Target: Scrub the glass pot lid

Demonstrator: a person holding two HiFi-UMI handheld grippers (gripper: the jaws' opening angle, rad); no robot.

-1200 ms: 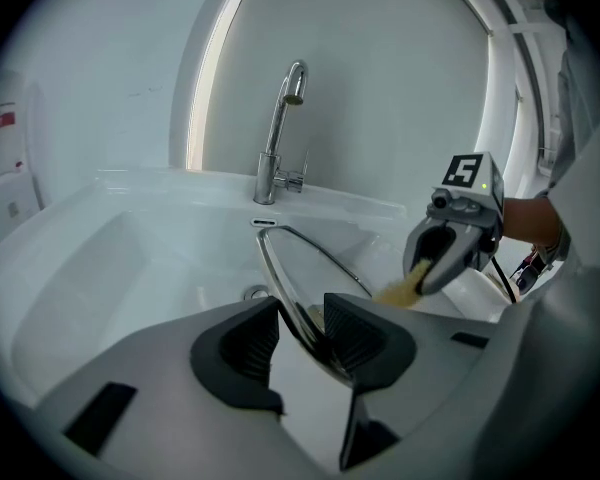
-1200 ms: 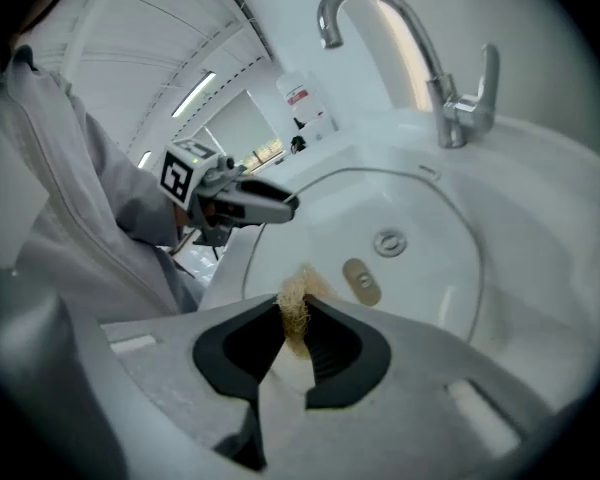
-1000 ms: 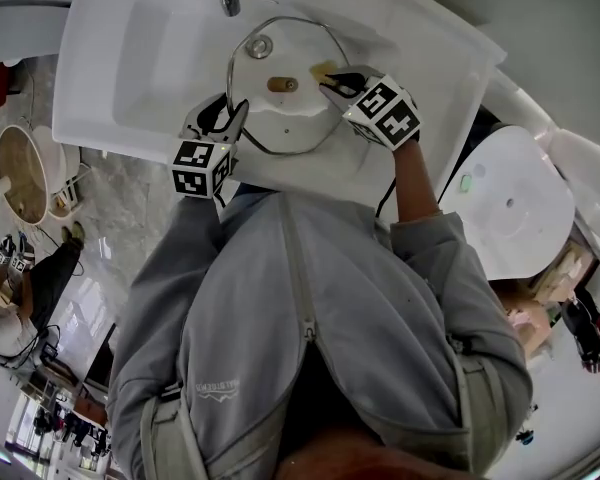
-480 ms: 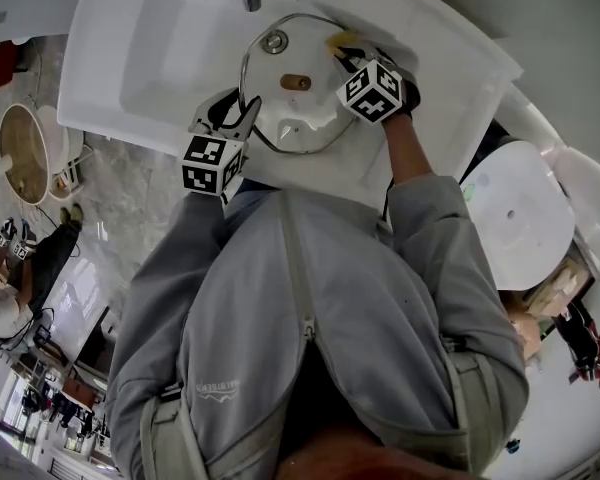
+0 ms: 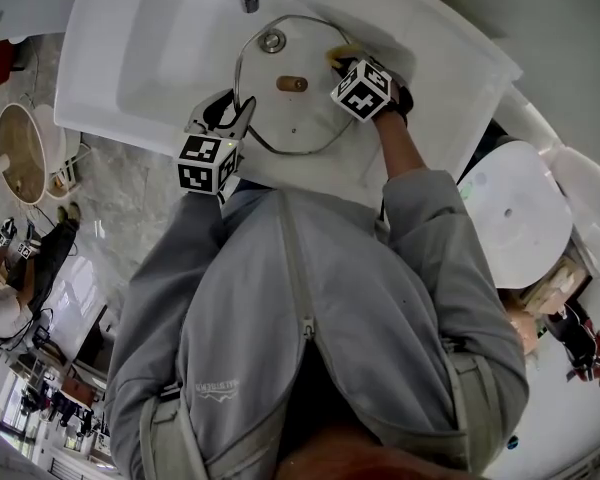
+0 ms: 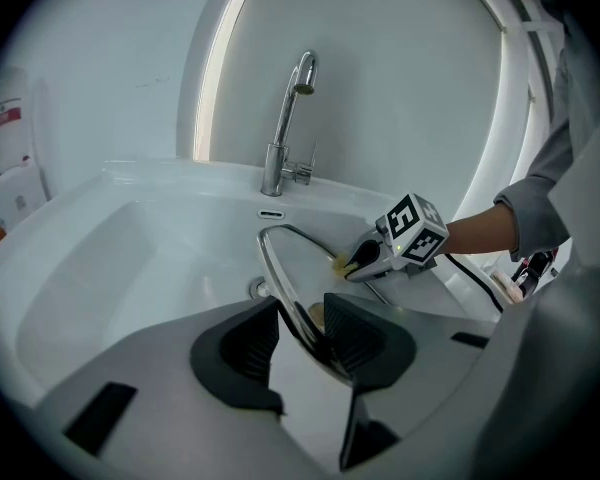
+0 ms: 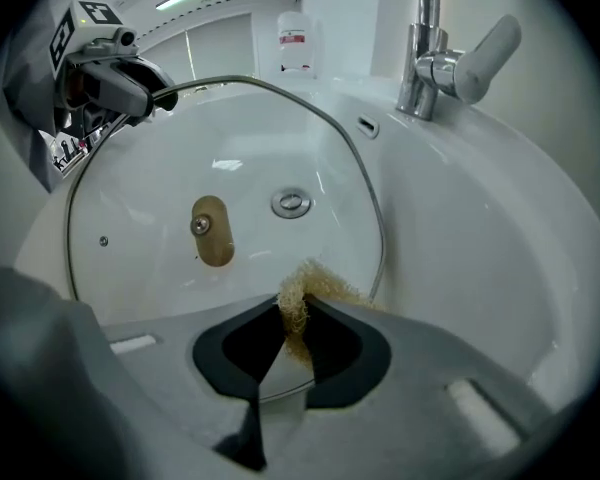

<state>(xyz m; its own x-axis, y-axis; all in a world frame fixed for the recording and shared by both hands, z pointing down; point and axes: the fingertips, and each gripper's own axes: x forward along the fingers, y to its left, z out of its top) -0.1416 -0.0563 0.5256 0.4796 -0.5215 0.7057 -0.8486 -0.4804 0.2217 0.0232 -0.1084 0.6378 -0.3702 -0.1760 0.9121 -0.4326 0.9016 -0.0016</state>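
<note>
The glass pot lid (image 5: 290,88) (image 7: 220,178) stands tilted in the white sink (image 5: 150,58), metal-rimmed, with a wooden knob (image 5: 291,84) (image 7: 211,230) at its centre. My left gripper (image 5: 230,118) (image 6: 302,340) is shut on the lid's near rim (image 6: 280,288) and holds it on edge. My right gripper (image 5: 345,65) (image 7: 292,340) is shut on a yellow-tan scrubbing pad (image 7: 305,293) (image 6: 344,261), which rests against the glass near the lid's far right rim.
A chrome faucet (image 6: 285,118) (image 7: 430,38) rises at the back of the sink; a drain (image 5: 272,40) (image 7: 292,204) shows through the glass. A soap bottle (image 7: 294,40) stands on the rim. A white toilet lid (image 5: 515,208) is to the right.
My right gripper has gone down and away with the pad, from near the lid's centre to its far right rim. The left gripper holds still on the rim.
</note>
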